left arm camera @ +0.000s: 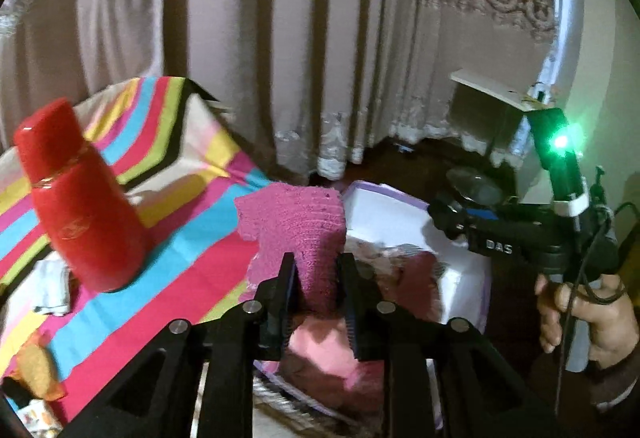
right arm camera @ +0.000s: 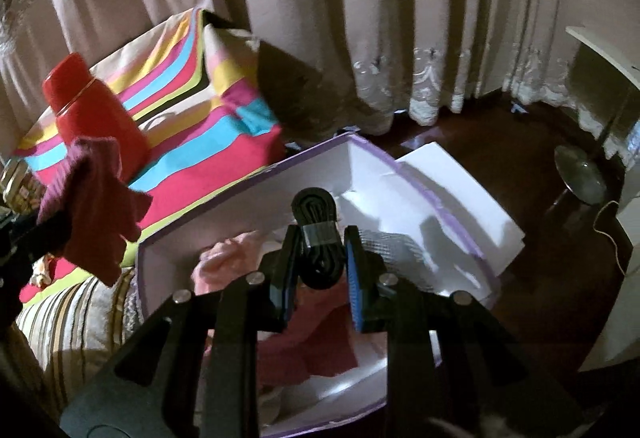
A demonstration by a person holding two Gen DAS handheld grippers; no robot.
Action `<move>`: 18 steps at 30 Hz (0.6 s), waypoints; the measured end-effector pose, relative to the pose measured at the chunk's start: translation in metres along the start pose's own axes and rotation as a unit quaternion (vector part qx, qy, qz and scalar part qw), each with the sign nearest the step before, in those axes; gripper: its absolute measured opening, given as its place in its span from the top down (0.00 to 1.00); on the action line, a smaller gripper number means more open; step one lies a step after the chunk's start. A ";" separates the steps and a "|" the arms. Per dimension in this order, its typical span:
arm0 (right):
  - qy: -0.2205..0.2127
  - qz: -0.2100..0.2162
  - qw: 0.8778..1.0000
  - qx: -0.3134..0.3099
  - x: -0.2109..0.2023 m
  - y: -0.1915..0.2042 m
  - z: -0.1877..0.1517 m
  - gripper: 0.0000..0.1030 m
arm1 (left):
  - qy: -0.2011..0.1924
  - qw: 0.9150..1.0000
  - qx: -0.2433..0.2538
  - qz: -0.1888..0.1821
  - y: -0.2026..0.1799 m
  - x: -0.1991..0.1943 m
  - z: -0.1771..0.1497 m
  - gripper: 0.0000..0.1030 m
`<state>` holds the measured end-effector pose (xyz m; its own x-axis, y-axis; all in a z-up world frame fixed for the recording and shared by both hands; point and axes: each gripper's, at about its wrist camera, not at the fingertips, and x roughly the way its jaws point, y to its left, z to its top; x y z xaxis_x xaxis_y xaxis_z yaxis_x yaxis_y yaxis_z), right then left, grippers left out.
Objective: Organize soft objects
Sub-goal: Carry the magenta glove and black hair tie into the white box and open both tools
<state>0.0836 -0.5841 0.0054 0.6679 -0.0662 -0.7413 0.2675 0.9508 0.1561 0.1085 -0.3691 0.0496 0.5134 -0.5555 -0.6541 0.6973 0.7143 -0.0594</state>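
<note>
My left gripper (left arm camera: 316, 270) is shut on a magenta knitted cloth (left arm camera: 296, 222) and holds it up beside the striped bed, over the near edge of the white box (left arm camera: 400, 206). The same cloth (right arm camera: 96, 206) hangs at the left of the right wrist view. My right gripper (right arm camera: 322, 242) is shut on a black bundled cord (right arm camera: 318, 234) above the open white box with purple trim (right arm camera: 248, 190). Pink and red soft cloths (right arm camera: 320, 338) lie inside the box. The right gripper's body (left arm camera: 512, 238) and the hand holding it show at the right of the left wrist view.
A red bottle (left arm camera: 80, 198) stands on the striped bedspread (left arm camera: 192, 238). Small items (left arm camera: 48, 286) lie at the bed's left edge. Curtains (left arm camera: 280, 38) hang behind. A white box lid (right arm camera: 460, 198) lies on the dark floor, with a fan base (right arm camera: 580, 174) and a white table (right arm camera: 608, 54) further right.
</note>
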 end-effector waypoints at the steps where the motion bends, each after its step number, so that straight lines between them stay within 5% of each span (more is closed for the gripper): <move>1: -0.001 -0.003 1.000 0.003 -0.001 -0.003 0.000 0.75 | 0.008 1.000 0.001 -0.008 -0.003 0.004 0.001 0.67; 5: 0.001 -0.017 1.000 0.020 0.000 -0.016 0.002 0.72 | 0.028 1.000 0.001 -0.013 -0.007 0.013 -0.001 0.64; 9: -0.002 -0.017 0.999 0.030 -0.003 -0.023 0.002 0.48 | 0.032 0.999 -0.033 -0.016 0.008 0.012 -0.001 0.64; 18: 0.001 -0.003 1.000 0.025 -0.003 -0.011 0.002 0.46 | 0.024 0.996 -0.091 0.009 0.045 -0.003 -0.009 0.64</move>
<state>0.0801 -0.5949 0.0079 0.6656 -0.0708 -0.7429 0.3054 0.9342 0.1846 0.1341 -0.3313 0.0416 0.4978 -0.5238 -0.6913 0.5834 0.7920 -0.1800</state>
